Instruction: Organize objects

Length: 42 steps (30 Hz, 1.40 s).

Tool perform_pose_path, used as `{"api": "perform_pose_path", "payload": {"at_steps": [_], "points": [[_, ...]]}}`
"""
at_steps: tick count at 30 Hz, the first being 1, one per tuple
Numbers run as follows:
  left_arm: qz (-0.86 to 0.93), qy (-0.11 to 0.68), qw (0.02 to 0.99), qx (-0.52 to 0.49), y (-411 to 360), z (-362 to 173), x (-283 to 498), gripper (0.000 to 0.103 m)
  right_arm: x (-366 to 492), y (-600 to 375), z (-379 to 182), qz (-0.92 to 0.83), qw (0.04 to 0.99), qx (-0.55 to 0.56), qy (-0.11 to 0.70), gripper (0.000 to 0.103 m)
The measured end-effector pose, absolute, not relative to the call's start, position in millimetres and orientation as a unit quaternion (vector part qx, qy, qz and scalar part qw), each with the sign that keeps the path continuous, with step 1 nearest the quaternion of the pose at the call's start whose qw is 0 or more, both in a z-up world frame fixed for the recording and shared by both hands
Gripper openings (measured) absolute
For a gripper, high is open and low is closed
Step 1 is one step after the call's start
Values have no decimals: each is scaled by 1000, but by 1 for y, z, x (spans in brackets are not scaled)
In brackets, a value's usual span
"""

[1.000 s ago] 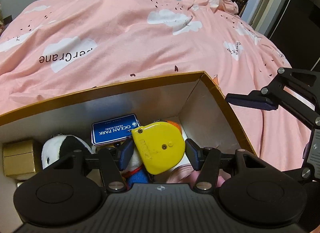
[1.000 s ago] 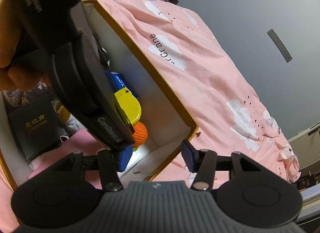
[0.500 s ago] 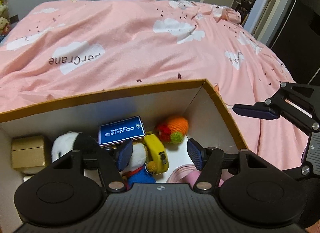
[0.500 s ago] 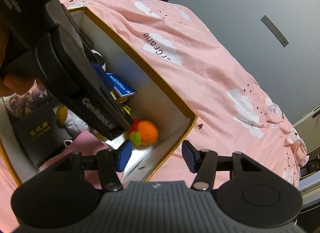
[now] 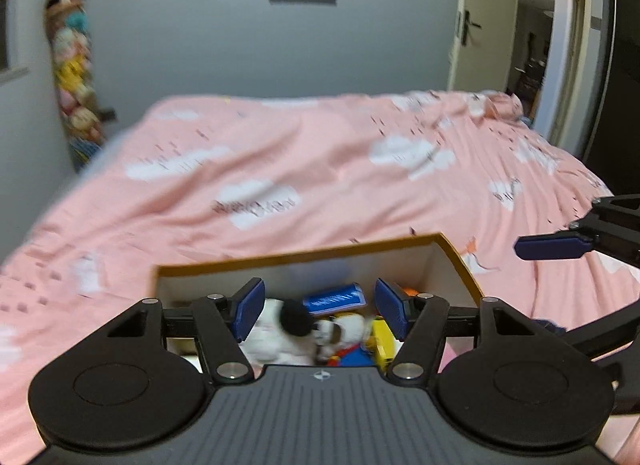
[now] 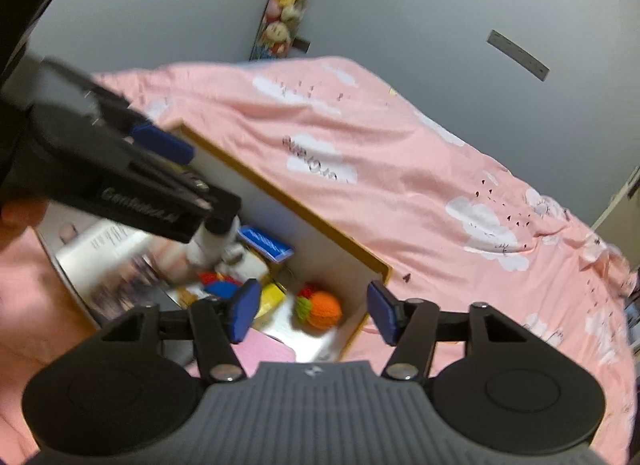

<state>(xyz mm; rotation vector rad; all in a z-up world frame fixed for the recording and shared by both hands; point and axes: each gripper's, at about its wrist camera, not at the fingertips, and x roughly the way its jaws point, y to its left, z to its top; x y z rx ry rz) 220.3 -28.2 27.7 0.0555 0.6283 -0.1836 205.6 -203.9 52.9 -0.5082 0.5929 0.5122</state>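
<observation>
An open box with a gold rim (image 5: 300, 259) sits on the pink bed. Inside lie a yellow tape measure (image 6: 272, 297), an orange crochet ball (image 6: 324, 309), a blue card pack (image 5: 336, 297) and a black-and-white plush (image 5: 288, 321). My left gripper (image 5: 320, 311) hovers above the box's near side, its jaws opening with nothing between them. My right gripper (image 6: 313, 311) hangs over the box's corner by the ball, its jaws also opening and empty. The right wrist view shows the left gripper's blue pad (image 6: 164, 143) high over the box.
A pink duvet with white clouds (image 5: 320, 169) covers the bed all around the box. A book or magazine (image 6: 104, 249) and pink cloth (image 6: 264, 349) lie in the box. Plush toys hang on the grey wall (image 5: 72, 65). A doorway (image 5: 532, 45) stands at the right.
The left gripper let go of the yellow tape measure, which now lies in the box, then rose and drew back. The right gripper also rose. Both pairs of jaws stand wider.
</observation>
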Motion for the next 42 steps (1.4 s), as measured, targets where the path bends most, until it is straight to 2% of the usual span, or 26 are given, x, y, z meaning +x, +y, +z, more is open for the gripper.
{"api": "perform_pose_path", "payload": {"at_steps": [5,8,12,15,22,29,42], "points": [[-44,278,959,44,-15,57,183,80,183,-207,76,256,905,-163,298,67],[-37,258,965,32,-6,70,163,89,170,-207,84,260,906,-117,313,73],[-19,235,971,30,2,77,137,92,146,-205,93,260,915,-85,296,78],[18,226,974,31,7,75,125,94,123,-205,94,253,926,-64,272,97],[34,245,969,20,18,54,112,94,90,-196,91,238,940,-26,244,98],[41,269,962,-10,25,30,106,94,78,-186,74,200,954,-32,219,99],[17,316,949,-6,16,0,101,94,92,-190,37,166,951,-17,259,100]]}}
